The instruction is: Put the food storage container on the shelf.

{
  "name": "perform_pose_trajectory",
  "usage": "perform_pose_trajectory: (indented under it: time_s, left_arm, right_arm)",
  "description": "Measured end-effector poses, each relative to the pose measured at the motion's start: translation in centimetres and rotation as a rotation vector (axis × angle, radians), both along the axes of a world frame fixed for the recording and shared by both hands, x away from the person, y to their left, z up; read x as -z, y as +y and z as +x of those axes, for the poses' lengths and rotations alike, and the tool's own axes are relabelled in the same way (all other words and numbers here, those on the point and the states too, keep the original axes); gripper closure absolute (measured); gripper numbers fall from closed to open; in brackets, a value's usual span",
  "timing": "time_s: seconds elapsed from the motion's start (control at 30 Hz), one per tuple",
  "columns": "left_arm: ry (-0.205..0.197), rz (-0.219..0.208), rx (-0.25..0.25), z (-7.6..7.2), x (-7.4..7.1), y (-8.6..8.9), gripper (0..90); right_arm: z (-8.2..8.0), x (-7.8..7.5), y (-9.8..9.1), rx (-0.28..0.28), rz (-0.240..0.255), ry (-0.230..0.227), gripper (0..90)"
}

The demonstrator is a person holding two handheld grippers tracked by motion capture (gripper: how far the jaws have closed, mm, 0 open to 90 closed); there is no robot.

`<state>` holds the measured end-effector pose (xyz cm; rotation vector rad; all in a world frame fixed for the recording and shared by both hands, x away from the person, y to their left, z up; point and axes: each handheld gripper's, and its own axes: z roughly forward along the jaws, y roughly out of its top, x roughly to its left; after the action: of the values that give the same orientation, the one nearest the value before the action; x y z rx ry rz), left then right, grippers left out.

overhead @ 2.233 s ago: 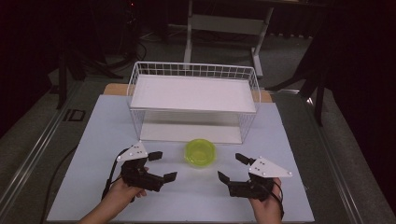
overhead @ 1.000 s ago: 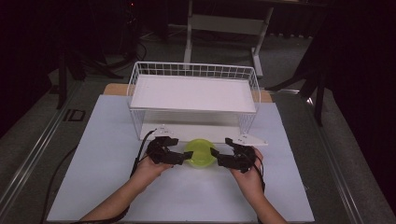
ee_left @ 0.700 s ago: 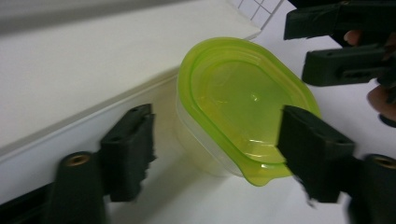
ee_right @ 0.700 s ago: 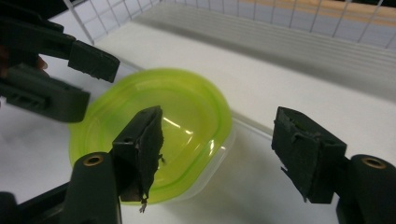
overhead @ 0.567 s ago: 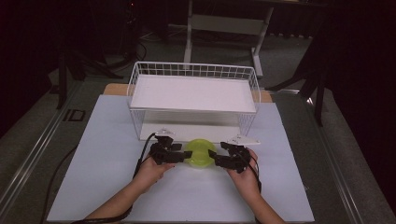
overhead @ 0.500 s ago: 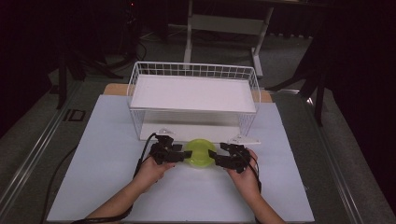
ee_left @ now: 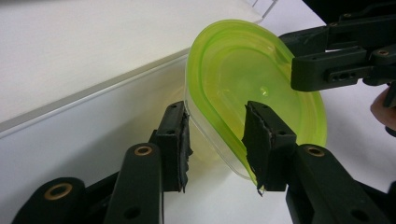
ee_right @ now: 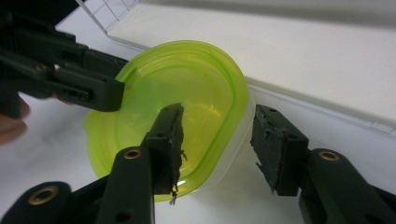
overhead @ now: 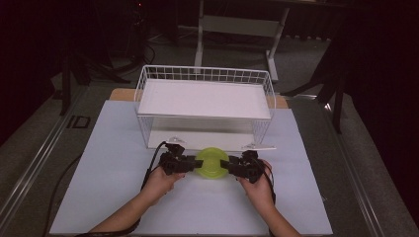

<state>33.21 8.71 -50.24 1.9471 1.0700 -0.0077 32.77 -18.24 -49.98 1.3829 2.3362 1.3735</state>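
A translucent lime-green bowl point(overhead: 211, 163) rests on the white mat just in front of the wire basket. My left gripper point(overhead: 189, 163) sits at the bowl's left edge and my right gripper point(overhead: 231, 166) at its right edge. In the left gripper view the bowl point(ee_left: 243, 93) has its rim between my left gripper's point(ee_left: 218, 140) jaws, one pad outside the wall and one inside, with a gap left. The right gripper view shows the bowl point(ee_right: 187, 88) straddled the same way by my right gripper point(ee_right: 219, 144), its jaws wide apart.
A white wire basket point(overhead: 205, 70) holding a white board stands directly behind the bowl, its front edge very close to both grippers. The white mat point(overhead: 99, 163) stretches left, right and toward the person. Cables trail from the left gripper.
Both grippers moved from the mat's front edge forward and inward to the bowl, and now flank it with their jaws over its rim. The bowl has stayed in place.
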Motion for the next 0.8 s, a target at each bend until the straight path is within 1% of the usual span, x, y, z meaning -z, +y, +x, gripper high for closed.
perform_pose_trajectory:
  time_s: [0.1,0.2,0.27,0.3,0.33,0.37,0.43,0.47,0.53,0.6,0.67,0.7,0.73,0.77,0.8]
  left_arm:
    - [0.006,-0.010,0.005,-0.3,0.0,0.0,63.7]
    - [-0.001,0.000,0.012,-0.9,-0.1,0.0,65.1]
    - [-0.007,0.013,0.004,-1.3,-0.1,0.1,65.8]
    - [0.001,-0.001,0.004,-1.5,-0.1,0.1,67.7]
    - [-0.009,0.002,0.001,-1.8,-0.1,0.1,68.5]
    - [-0.022,0.006,0.002,-2.1,-0.1,0.0,68.9]
    - [-0.025,0.000,0.004,-2.6,-0.1,-0.1,70.5]
    - [-0.025,0.000,0.004,-2.6,-0.1,-0.1,71.1]
    - [-0.040,0.008,-0.006,-3.2,-0.1,-0.1,72.1]
    - [-0.038,0.008,-0.014,-3.4,-0.2,-0.1,74.1]
    - [-0.050,0.024,-0.024,-3.7,-0.3,-0.1,77.6]
    - [-0.046,0.026,-0.026,-3.8,-0.3,-0.1,78.1]
    - [-0.034,0.024,-0.035,-3.9,-0.4,-0.1,79.0]
    - [-0.038,0.028,-0.041,-4.1,-0.4,-0.1,80.8]
    - [-0.045,0.034,-0.042,-4.3,-0.4,-0.1,80.9]
  right_arm:
    - [-0.4,-0.1,0.0,0.001,0.004,0.006,56.1]
    - [-1.0,-0.4,0.2,0.000,-0.018,-0.014,58.5]
    - [-1.3,-0.5,0.1,0.000,-0.015,-0.019,63.6]
    - [-1.5,-0.6,0.0,0.005,-0.029,-0.029,70.5]
    - [-1.7,-0.6,0.0,-0.001,-0.033,-0.036,70.9]
    - [-2.0,-0.5,0.0,0.001,-0.027,-0.047,71.6]
    - [-2.5,-0.4,-0.1,0.010,-0.028,-0.054,72.9]
    - [-2.5,-0.4,-0.1,0.010,-0.028,-0.054,72.9]
    - [-2.9,-0.4,-0.1,0.004,-0.022,-0.047,74.2]
    - [-3.1,-0.5,-0.1,-0.003,-0.023,-0.039,75.0]
    - [-3.4,-0.4,0.1,-0.005,-0.026,-0.030,76.8]
    - [-3.6,-0.3,0.1,-0.005,-0.026,-0.029,77.4]
    - [-3.7,-0.2,0.1,0.002,-0.016,-0.024,78.2]
    - [-3.8,-0.2,0.0,0.003,-0.009,-0.014,79.6]
    - [-3.9,-0.2,0.0,0.002,-0.008,-0.016,79.7]
